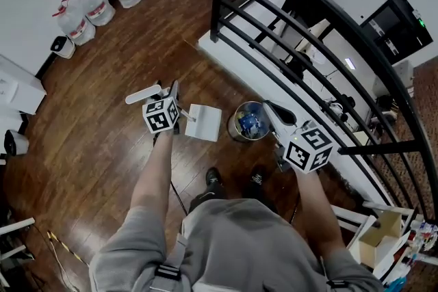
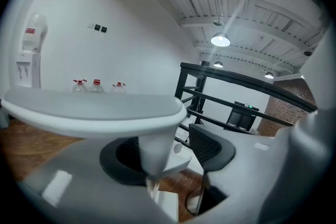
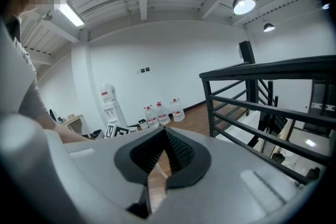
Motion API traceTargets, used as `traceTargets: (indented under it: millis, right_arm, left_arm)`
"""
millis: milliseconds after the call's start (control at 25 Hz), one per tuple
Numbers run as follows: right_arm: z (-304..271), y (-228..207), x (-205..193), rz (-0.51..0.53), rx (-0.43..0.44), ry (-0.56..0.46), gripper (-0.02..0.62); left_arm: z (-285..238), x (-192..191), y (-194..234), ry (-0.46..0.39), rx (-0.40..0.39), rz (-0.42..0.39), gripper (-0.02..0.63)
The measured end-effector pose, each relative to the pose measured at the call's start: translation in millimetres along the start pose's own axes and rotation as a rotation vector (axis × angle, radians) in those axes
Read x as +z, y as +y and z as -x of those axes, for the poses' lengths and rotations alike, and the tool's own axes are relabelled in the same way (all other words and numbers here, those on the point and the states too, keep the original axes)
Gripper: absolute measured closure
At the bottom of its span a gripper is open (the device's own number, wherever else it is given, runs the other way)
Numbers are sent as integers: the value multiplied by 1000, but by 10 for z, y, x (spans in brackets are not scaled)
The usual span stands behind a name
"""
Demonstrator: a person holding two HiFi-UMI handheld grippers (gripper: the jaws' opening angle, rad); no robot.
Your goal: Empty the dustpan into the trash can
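Person: seen from above in a grey top, both forearms held out; dark shoes [image 1: 213, 178] are planted on the wood floor [image 1: 102, 78].
Left tool [image 2: 170, 150]: jaws are spread, with the dustpan handle [image 2: 94, 110] standing between them. The stem is seen against the left pad, and a gap shows between it and the right pad [image 2: 210, 147]. The handle's flat white top is spread across the left gripper view above the jaws.
Right tool [image 3: 164, 139]: jaws are pressed together at the tips, with nothing pinched. Only a sliver of floor shows lower down between the pads. It is held over the right side of the trash can [image 1: 233, 130].
Dustpan [image 1: 204, 122]: white, its pan is seen low down just right of the left tool and just left of the trash can. Contact with the floor cannot be told.
Trash can: round, open-topped, set on the floor between the two tools; something blue [image 1: 250, 123] is seen inside.
Railing [image 1: 287, 31]: black metal bars run just behind the trash can.
Far wall: three water jugs [image 1: 96, 5] are lined up on the floor, and a water dispenser [image 3: 108, 105] is stood beside them.
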State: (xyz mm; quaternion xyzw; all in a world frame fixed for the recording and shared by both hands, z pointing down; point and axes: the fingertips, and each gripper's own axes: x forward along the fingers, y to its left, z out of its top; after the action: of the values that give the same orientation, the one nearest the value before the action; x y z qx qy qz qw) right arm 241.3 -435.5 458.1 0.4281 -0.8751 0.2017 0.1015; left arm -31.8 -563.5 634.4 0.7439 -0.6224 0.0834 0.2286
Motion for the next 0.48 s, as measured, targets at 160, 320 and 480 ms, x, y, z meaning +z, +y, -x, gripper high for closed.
traceTargets:
  millis: [160, 320, 480]
  right_arm:
    - [-125, 116, 4, 7, 33, 7, 597]
    - [-189, 194, -4, 15, 50, 20, 597]
    - [-188, 228, -4, 22, 51, 21, 597]
  left_arm:
    - [55, -50, 161, 6, 20, 14, 313]
    - [101, -22, 256, -9, 22, 25, 296]
    - [172, -140, 327, 12, 37, 51, 252]
